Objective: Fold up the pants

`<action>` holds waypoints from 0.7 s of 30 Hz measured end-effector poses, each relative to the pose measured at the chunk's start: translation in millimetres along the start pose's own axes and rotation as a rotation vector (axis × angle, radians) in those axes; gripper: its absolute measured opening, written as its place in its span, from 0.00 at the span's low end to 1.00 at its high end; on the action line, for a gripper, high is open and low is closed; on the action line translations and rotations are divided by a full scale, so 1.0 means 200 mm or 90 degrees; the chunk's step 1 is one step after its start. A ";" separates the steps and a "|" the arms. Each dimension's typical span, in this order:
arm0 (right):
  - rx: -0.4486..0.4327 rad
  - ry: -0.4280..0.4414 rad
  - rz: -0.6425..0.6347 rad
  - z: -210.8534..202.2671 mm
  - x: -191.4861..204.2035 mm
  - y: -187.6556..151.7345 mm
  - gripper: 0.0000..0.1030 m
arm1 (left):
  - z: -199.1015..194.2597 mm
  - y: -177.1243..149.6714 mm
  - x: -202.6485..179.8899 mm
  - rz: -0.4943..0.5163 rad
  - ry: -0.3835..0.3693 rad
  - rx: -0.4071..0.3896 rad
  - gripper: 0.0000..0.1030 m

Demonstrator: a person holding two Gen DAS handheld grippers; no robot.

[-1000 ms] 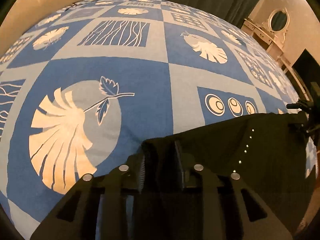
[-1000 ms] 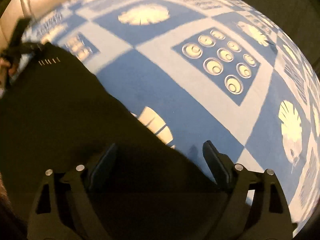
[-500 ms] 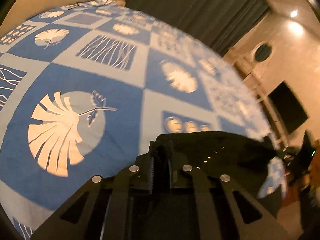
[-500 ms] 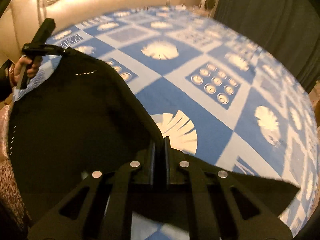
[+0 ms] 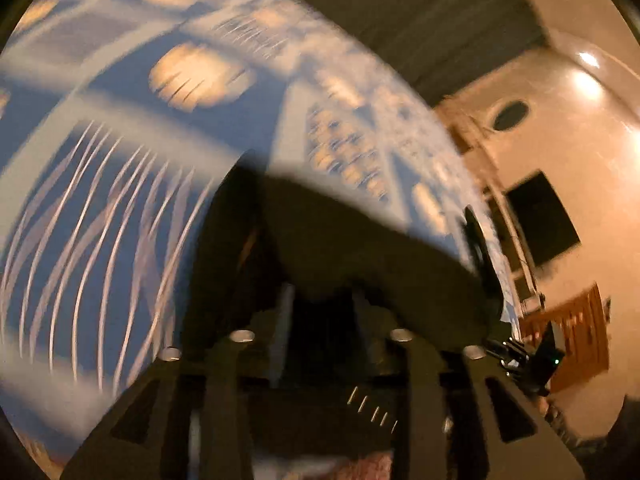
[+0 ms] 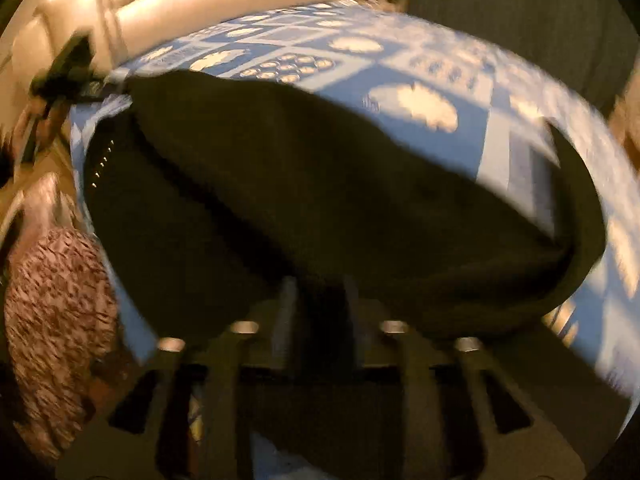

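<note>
The black pants [image 6: 320, 184] hang stretched between my two grippers above a blue and white patterned bedspread [image 6: 420, 60]. My right gripper [image 6: 318, 300] is shut on one edge of the cloth. My left gripper [image 5: 320, 308] is shut on the other edge, where the pants [image 5: 352, 232] drape forward over the fingers. A line of pale stitches shows near the left edge in the right wrist view. Both views are motion-blurred. The left gripper also shows far left in the right wrist view [image 6: 68, 72].
The bedspread [image 5: 100, 160] fills the left wrist view. A cream padded headboard [image 6: 180, 4] stands behind the bed. Dark curtains [image 5: 420, 20], a dresser with an oval mirror [image 5: 510, 114] and a dark screen [image 5: 540, 216] are to the right. A speckled pink cloth [image 6: 52, 300] lies at the bed's near left.
The right gripper closed on the pants, which were between open fingers a second ago. Both grippers have lifted and swung the pants up and forward over the bed.
</note>
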State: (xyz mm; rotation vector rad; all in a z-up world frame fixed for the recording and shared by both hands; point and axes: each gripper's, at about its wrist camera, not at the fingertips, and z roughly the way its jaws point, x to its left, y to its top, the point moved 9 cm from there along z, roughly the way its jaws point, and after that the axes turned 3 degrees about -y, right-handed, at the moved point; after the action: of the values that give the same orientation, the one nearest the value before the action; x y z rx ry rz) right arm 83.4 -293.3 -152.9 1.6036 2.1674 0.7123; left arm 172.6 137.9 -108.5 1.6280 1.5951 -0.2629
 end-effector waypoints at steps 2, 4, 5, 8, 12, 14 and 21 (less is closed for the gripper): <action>-0.023 0.039 0.089 -0.05 -0.01 -0.02 0.64 | -0.07 -0.08 0.06 -0.067 -0.007 -0.032 0.60; -0.052 0.086 0.204 -0.10 -0.05 -0.04 0.70 | -0.14 -0.13 0.06 -0.129 -0.035 -0.074 0.66; -0.060 0.123 0.276 -0.11 -0.09 -0.05 0.71 | -0.17 -0.14 0.04 -0.162 -0.061 -0.103 0.69; -0.073 0.183 0.447 -0.09 -0.18 -0.10 0.71 | -0.18 -0.11 -0.01 -0.183 -0.069 -0.145 0.72; -0.093 0.212 0.589 -0.04 -0.25 -0.15 0.71 | -0.04 -0.05 -0.09 -0.175 -0.036 -0.138 0.72; -0.102 0.203 0.595 -0.04 -0.26 -0.14 0.72 | 0.01 -0.03 -0.09 -0.175 -0.026 -0.141 0.72; -0.105 0.176 0.628 0.00 -0.27 -0.11 0.77 | 0.15 0.02 0.03 -0.244 0.017 -0.156 0.60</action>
State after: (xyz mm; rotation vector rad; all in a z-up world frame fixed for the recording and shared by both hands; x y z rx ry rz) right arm 81.9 -350.2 -166.7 2.5671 1.2778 1.3910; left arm 187.6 123.2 -129.7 1.1398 1.8743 -0.2324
